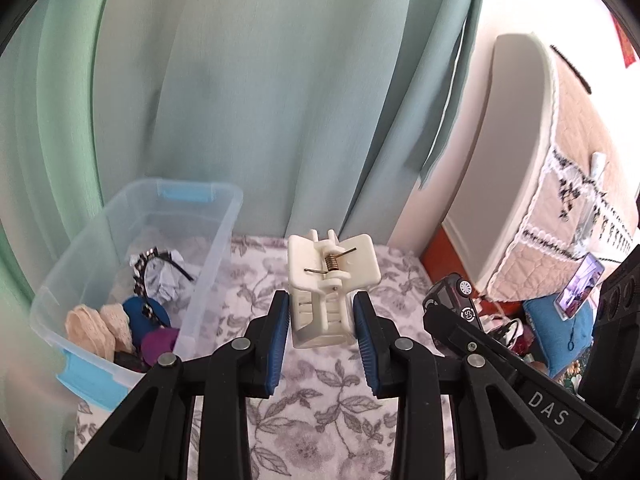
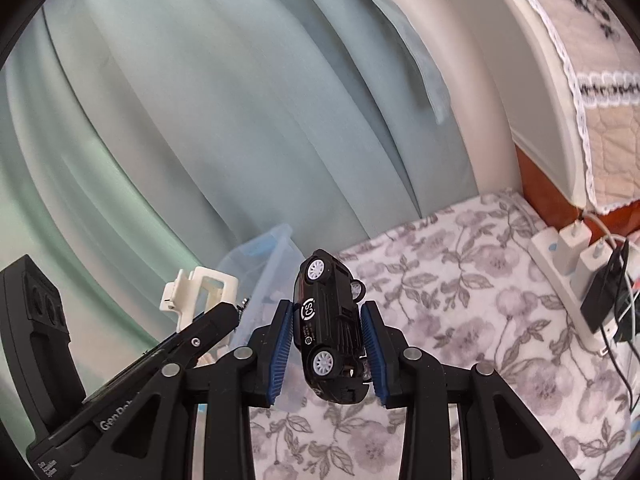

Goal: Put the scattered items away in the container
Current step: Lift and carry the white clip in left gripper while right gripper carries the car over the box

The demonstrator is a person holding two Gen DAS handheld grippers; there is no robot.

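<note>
Left wrist view: the left gripper [image 1: 322, 326] pinches one cream hair claw clip [image 1: 330, 280] at frame centre; one clear container [image 1: 132, 264] sits lower left; "DAS" reads lower right.
Right wrist view: the right gripper [image 2: 328, 344] pinches one black toy car [image 2: 330, 324], marked "GS", centre

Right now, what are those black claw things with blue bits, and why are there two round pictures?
They are two hand-held grabbers, each with a small camera looking along its fingers. One picture comes from the left grabber's camera, one from the right's. The left gripper holds a cream plastic spring clip. The right gripper holds a black toy car with white wheels, tipped on its side. Both hang above a grey flowered cloth. To the left stands a clear plastic box with blue latches, already holding lace, a headband and other small things. A green curtain hangs behind.
</note>
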